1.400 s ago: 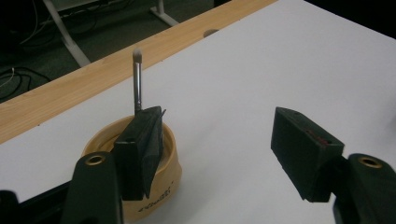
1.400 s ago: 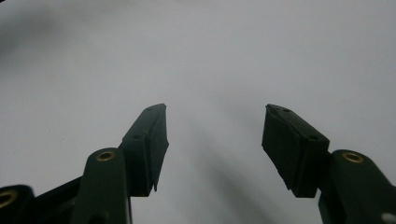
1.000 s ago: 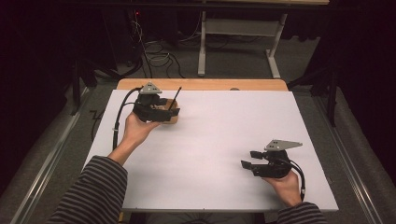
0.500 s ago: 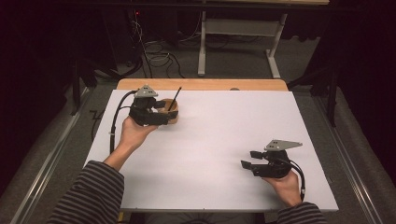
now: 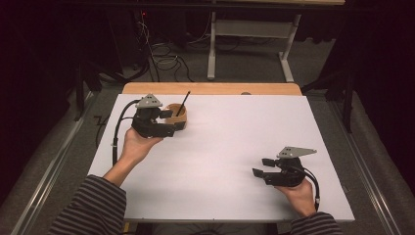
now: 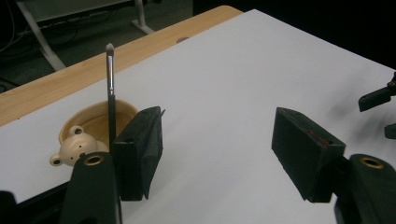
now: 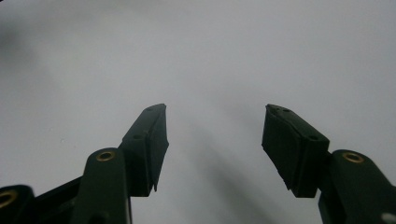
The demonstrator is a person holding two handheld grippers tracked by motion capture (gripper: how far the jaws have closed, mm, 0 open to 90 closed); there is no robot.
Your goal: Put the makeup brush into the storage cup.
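Grippers number two, one in each of the person's hands. The left gripper hovers with its jaws spread wide and nothing between them; just outside its left-hand jaw, nearly touching it, stands one tan bowl with a small bear head moulded on its rim. One thin dark brush leans in that bowl, its pale tip rising well above the jaw. Between the two jaws lies bare white surface. The right gripper sits well apart from the bowl, low over the same white surface, its jaws likewise wide with nothing held; in the right gripper view bare white sheet lies ahead of them. Beyond the left jaws, a strip of wooden edge borders the far side of the white sheet.
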